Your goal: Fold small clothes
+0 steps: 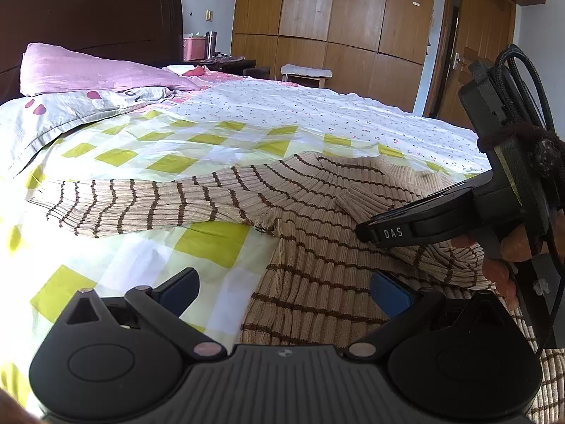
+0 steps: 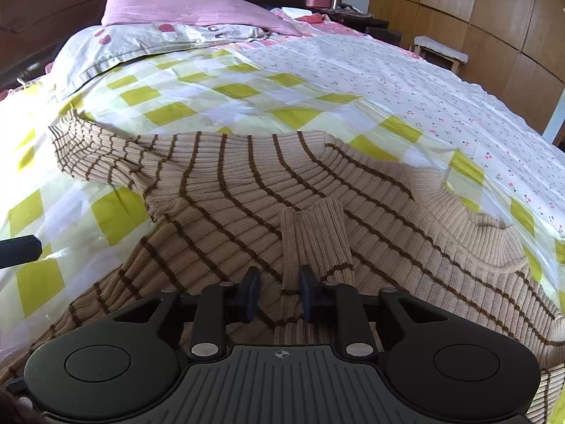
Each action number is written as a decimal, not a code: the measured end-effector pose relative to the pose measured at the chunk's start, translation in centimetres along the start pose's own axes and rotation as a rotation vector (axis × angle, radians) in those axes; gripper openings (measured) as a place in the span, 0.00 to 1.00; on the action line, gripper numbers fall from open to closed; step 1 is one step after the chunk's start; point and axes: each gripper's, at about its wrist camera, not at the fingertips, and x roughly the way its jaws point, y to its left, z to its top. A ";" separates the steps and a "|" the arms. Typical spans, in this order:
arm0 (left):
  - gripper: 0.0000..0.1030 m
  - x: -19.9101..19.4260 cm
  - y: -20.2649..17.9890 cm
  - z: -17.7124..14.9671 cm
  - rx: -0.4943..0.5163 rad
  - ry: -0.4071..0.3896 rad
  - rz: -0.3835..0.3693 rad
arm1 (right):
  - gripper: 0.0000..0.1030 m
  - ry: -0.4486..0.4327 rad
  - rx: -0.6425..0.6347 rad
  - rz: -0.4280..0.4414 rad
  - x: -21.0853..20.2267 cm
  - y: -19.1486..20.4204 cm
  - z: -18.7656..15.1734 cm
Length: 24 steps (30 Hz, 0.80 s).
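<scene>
A beige sweater with thin brown stripes [image 1: 317,265] lies on the bed. Its left sleeve [image 1: 134,205] stretches out flat to the left. My left gripper [image 1: 284,291] is open and empty, low over the sweater's left edge. In the right wrist view the sweater [image 2: 219,190] fills the middle, collar [image 2: 469,226] to the right. The right sleeve is folded across the body, its cuff [image 2: 314,233] pointing away. My right gripper [image 2: 279,293] has its jaws narrowly apart around that sleeve, which passes between them. The right gripper's body also shows in the left wrist view [image 1: 423,226].
The bed has a yellow-checked cover [image 1: 176,162] and a white floral sheet [image 1: 317,113] beyond. Pillows [image 1: 88,70] lie at the dark headboard. A nightstand with a pink box and flask [image 1: 204,44], a stool [image 1: 305,72] and wooden wardrobes [image 1: 335,17] stand behind the bed.
</scene>
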 end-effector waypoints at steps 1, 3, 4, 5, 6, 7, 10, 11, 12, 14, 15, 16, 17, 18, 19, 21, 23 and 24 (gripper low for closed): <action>1.00 0.0 0.0 0.0 0.000 -0.001 0.000 | 0.02 0.003 0.005 -0.015 0.1 -0.2 0.0; 1.00 -0.1 0.1 0.0 -0.003 -0.004 0.001 | 0.00 0.005 0.044 -0.004 -0.1 -0.8 0.3; 1.00 -0.1 0.1 0.1 -0.005 -0.005 0.000 | 0.00 -0.002 0.067 0.006 -0.5 -1.2 0.4; 1.00 -0.1 0.1 0.1 -0.008 -0.005 -0.001 | 0.00 -0.017 0.083 0.011 -0.9 -1.4 0.7; 1.00 -0.1 0.2 0.1 -0.010 -0.006 -0.002 | 0.00 -0.030 0.096 0.016 -1.3 -1.7 0.9; 1.00 -0.1 0.2 0.1 -0.011 -0.007 -0.002 | 0.00 -0.046 0.114 0.030 -1.8 -2.0 1.2; 1.00 -0.1 0.2 0.1 -0.016 -0.008 -0.004 | 0.00 -0.087 0.152 0.059 -3.1 -2.6 1.8; 1.00 -0.1 0.2 0.1 -0.017 -0.008 -0.004 | 0.00 -0.099 0.166 0.071 -3.5 -2.8 2.0; 1.00 -0.1 0.2 0.1 -0.018 -0.008 -0.004 | 0.00 -0.108 0.175 0.080 -3.7 -2.9 2.2; 1.00 -0.1 0.2 0.1 -0.019 -0.008 -0.004 | 0.00 -0.119 0.172 0.087 -4.0 -2.7 2.3; 1.00 -0.1 0.2 0.1 -0.018 -0.008 -0.003 | 0.00 -0.108 0.157 0.092 -3.8 -2.5 2.2; 1.00 -0.1 0.2 0.1 -0.018 -0.009 -0.003 | 0.01 -0.086 0.133 0.096 -3.4 -2.0 2.1; 1.00 -0.1 0.2 0.1 -0.018 -0.009 -0.003 | 0.04 -0.069 0.116 0.099 -3.1 -1.7 1.9; 1.00 -0.1 0.2 0.1 -0.018 -0.009 -0.003 | 0.06 -0.048 0.093 0.107 -2.6 -1.2 1.6; 1.00 -0.1 0.3 0.2 -0.019 -0.009 -0.004 | 0.08 -0.036 0.070 0.097 -2.2 -0.7 1.3; 1.00 -0.1 0.3 0.2 -0.019 -0.008 -0.005 | 0.22 0.000 0.005 0.059 -1.3 0.3 0.9; 1.00 -0.1 0.3 0.2 -0.018 -0.008 -0.005 | 0.27 0.016 -0.030 0.026 -0.4 0.7 0.4; 1.00 -0.1 0.3 0.2 -0.019 -0.008 -0.005 | 0.27 0.022 -0.045 0.012 0.0 0.9 0.2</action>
